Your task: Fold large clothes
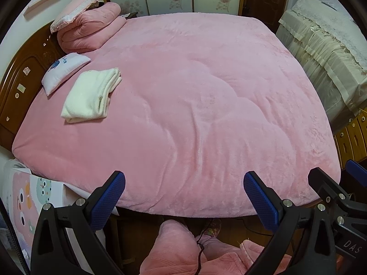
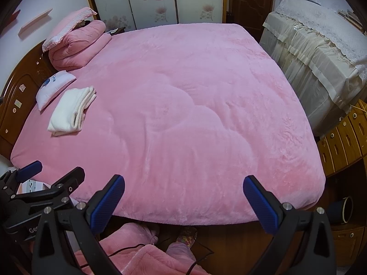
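Note:
A white garment (image 1: 91,96) lies folded in a neat stack on the pink bedspread (image 1: 195,105), at the left near the headboard; it also shows in the right wrist view (image 2: 71,112). My left gripper (image 1: 183,197) is open and empty, held above the bed's near edge. My right gripper (image 2: 183,199) is open and empty too, beside the left one, which shows at the lower left of its view (image 2: 50,178). Both grippers are far from the garment.
A small white pillow (image 1: 64,71) and a rolled pink quilt (image 1: 89,29) under a pink pillow (image 1: 80,6) lie by the wooden headboard (image 1: 23,78). A cloth-covered piece of furniture (image 1: 325,52) and wooden drawers (image 2: 341,137) stand right of the bed. Pink-clad legs (image 1: 179,247) show below.

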A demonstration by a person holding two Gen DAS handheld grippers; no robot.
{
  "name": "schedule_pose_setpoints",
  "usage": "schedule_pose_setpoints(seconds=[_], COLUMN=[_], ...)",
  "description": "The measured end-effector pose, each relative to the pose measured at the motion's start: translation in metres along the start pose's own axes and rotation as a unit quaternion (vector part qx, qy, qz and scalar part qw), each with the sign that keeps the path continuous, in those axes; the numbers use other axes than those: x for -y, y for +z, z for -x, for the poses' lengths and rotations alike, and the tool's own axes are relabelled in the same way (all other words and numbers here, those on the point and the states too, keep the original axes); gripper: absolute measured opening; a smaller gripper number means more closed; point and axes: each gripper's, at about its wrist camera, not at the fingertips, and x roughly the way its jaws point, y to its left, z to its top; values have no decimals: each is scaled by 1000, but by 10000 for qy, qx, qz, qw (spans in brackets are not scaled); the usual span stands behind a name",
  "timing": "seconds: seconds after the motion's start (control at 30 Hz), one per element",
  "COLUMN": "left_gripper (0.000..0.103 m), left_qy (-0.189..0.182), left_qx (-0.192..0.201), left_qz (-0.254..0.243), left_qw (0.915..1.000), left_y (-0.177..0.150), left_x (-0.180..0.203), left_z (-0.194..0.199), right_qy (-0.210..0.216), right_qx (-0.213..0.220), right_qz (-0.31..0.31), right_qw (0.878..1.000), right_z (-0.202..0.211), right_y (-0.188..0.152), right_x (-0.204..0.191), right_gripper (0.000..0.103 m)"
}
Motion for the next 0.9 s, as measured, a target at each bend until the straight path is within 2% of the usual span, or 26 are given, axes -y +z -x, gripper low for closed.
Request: schedule_pose_setpoints(seconds=[0.9], left_gripper=[102], left_qy=[-2], left_qx=[12], left_qz=[-20], left_qw=[10000], left_y=[2], left_x=[2], left_z=[2], right_qy=[39], right_qx=[-2], right_qz=[-51], right_qw=[10000], right_z=[-2], right_y=[4], right_x=[6], right_gripper=[103])
